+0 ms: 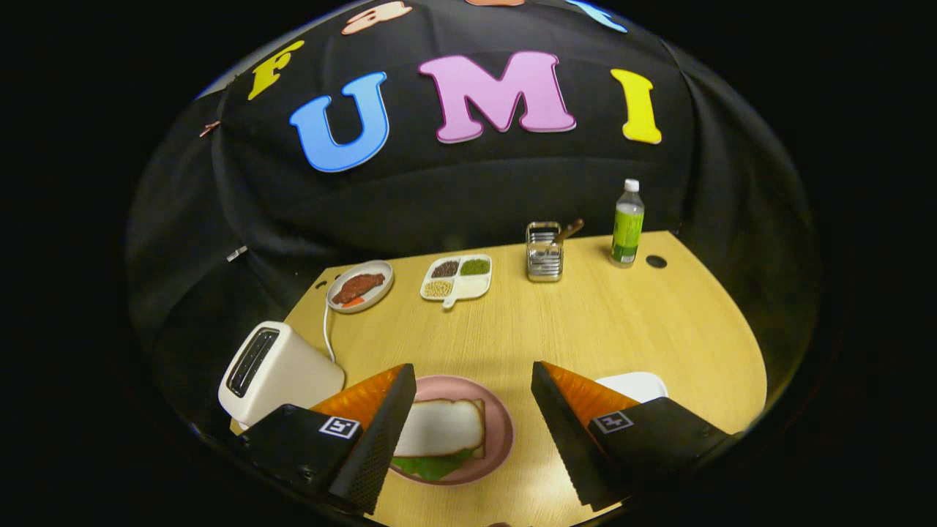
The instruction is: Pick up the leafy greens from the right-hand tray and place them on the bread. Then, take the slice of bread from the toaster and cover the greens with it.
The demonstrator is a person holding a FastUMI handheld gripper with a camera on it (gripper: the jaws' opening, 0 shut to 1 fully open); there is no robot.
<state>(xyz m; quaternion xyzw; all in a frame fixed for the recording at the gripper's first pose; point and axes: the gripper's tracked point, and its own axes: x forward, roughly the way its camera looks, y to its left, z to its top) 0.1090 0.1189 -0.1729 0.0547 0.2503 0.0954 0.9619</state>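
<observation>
A pink plate (498, 428) lies on the wooden table just ahead of my left finger. On it a slice of bread (443, 428) rests on top of leafy greens (432, 466), whose green edge pokes out at the near side. My gripper (472, 439) is open, fingers wide apart with nothing between them, hovering above the plate. A white toaster (274, 369) stands left of the plate, beyond my left finger; its slots look dark. A white tray (633, 386) peeks out behind my right finger.
At the table's far side stand a plate with meat (360, 285), a divided dish of beans (457, 278), a metal rack (544, 252) and a green bottle (627, 225). A white cord (326, 329) runs from the toaster. Bare wood lies in the middle.
</observation>
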